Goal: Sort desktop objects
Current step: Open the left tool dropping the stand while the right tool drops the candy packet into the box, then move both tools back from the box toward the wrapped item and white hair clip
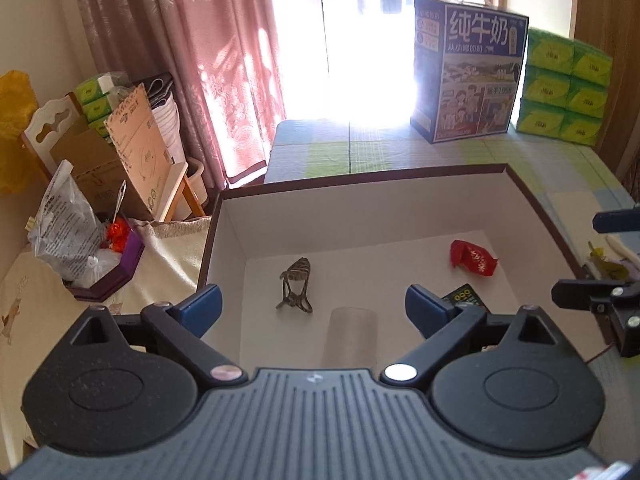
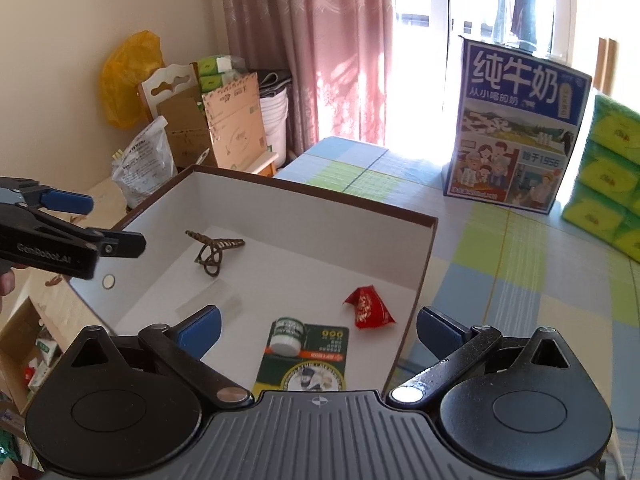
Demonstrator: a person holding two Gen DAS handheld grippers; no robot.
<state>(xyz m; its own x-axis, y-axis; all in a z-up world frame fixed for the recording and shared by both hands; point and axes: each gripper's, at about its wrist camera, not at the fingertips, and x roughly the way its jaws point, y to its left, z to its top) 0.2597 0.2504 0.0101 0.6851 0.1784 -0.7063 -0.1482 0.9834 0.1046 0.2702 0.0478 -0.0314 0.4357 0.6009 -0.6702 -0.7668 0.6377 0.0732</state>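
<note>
Already, most of the sorting appeared done: a brown hair claw (image 2: pixel 213 251), a red candy wrapper (image 2: pixel 369 307), a clear plastic piece (image 2: pixel 210 298), a small white jar (image 2: pixel 287 335) and a green card (image 2: pixel 308 360) were seen lying inside the white-lined box (image 1: pixel 360 196), which sat at the tabletop's left edge. The jar rested on the card's far end, near the box's near wall; the wrapper lay toward the right wall, the claw toward the left. The left tongs (image 1: pixel 314 306) and right tongs (image 2: pixel 318 328) were held spread wide above the box, with nothing gripped. Little seemed left, though something yellowish (image 1: pixel 604 264) just beside the box's right wall could not be identified. The claw's long axis was laid roughly along the box's depth, teeth pointing away toward the far wall.
</note>
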